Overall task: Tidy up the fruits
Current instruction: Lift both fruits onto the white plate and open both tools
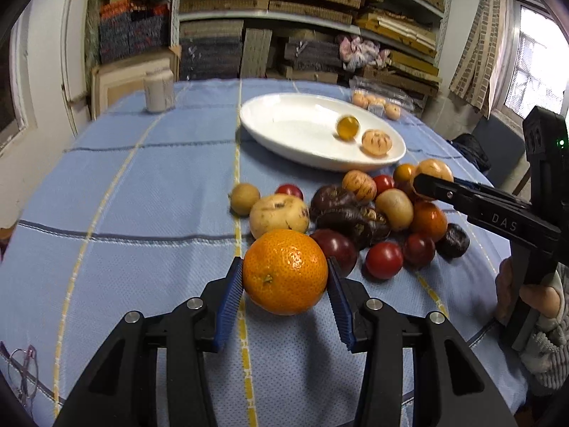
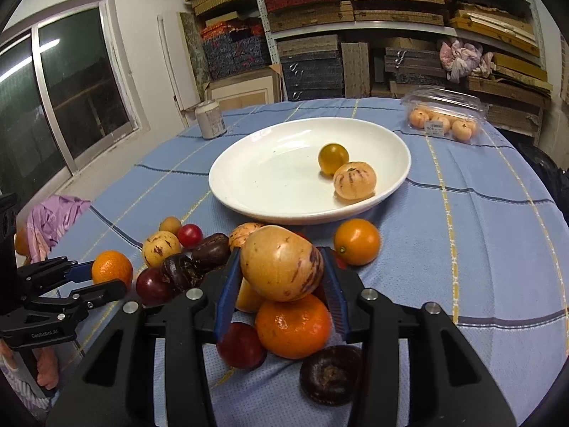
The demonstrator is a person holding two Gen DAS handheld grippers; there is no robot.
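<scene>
Both tools are gripping fruit, left tool [image 1: 285,277] w/ mandarin [image 1: 285,271], right tool [image 2: 281,267] w/ pepino [image 2: 281,262]; plate [image 2: 249,199] is sitting straight ahead, nearer right.

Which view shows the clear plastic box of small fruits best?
The right wrist view: the clear plastic box appears sharp and whole beyond the white plate. In the left wrist view it is small, blurred and partly hidden behind the plate.
</scene>
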